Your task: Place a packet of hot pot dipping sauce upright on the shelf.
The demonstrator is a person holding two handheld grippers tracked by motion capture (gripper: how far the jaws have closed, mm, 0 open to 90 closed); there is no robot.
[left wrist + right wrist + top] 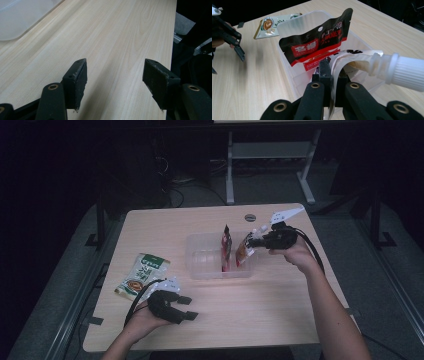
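Observation:
My right gripper [251, 242] hovers over the right end of a clear plastic container [200, 262], shut on the thin edge of a spouted pouch [243, 253]. In the right gripper view its jaws [333, 75] pinch that pouch's edge [342, 62], and the white ribbed cap [404, 72] sticks out to the right. A black and red pouch [226, 247] [317, 45] stands upright inside the container. My left gripper [189, 308] rests low near the table's front left, open, with bare wood between its fingers [75, 82].
A green and white food pouch [143, 275] [272, 23] lies flat on the table left of the container. A corner of the container [17, 20] shows at the upper left of the left gripper view. The table's edge [173, 37] runs close on that view's right.

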